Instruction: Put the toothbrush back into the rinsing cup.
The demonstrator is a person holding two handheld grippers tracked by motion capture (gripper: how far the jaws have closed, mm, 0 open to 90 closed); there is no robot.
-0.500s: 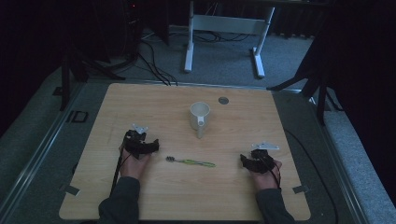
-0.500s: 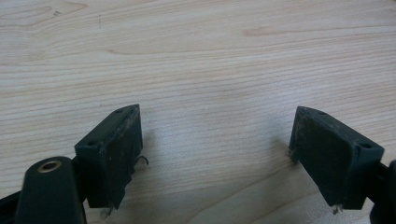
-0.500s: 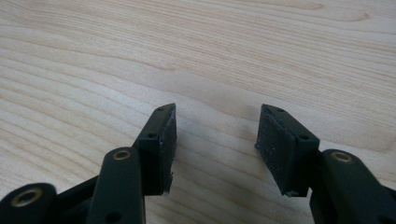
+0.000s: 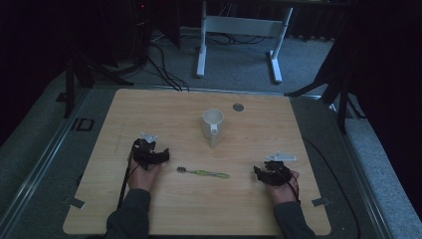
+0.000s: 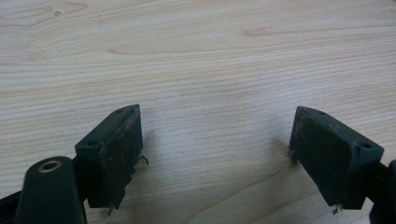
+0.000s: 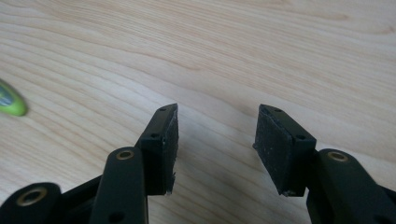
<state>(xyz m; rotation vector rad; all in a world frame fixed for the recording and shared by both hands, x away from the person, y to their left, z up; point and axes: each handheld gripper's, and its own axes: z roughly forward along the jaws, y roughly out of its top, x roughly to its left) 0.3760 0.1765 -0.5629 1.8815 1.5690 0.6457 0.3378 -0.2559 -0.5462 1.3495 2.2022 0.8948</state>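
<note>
- Pale wood-grain table [image 4: 149, 109], two hand-held claws resting low on it, both empty.
- Thing in play: the green toothbrush [image 4: 204, 173], flat on the wood in the gap between the two claws. Bristle head [image 4: 181, 170] at the end toward the left claw, handle tail toward the right one.
- Left gripper [image 4: 161, 155]: jaws wide apart, bare wood between the pads in the left gripper view [image 5: 215, 140]. Holding nothing.
- Right gripper [image 4: 259, 173]: jaws about half apart, narrower than the left. Also nothing between them in the right gripper view [image 6: 215, 140]; not touching the brush.
- Key relation: long axis of the toothbrush runs roughly on the line joining the two claws, i.e. end-on to each of them, very slightly skewed. From the left claw the head sits just beside the jaw tips, off to its inner side. From the right claw the tail is near but apart (its green tip [image 6: 10, 103] sits at the left edge of the right gripper view, not ahead of the jaws).
- Judgement: left claw is the nearer one. Either claw would need to turn toward the brush and close across the thin handle, not along it; a flat slim handle on wood leaves little to get under.
- White mug [image 4: 213, 125] stands upright further out from both claws, handle toward the person, well apart from the brush (likely destination, only a guess). Small grey disc [image 4: 238, 107] beyond it.
</note>
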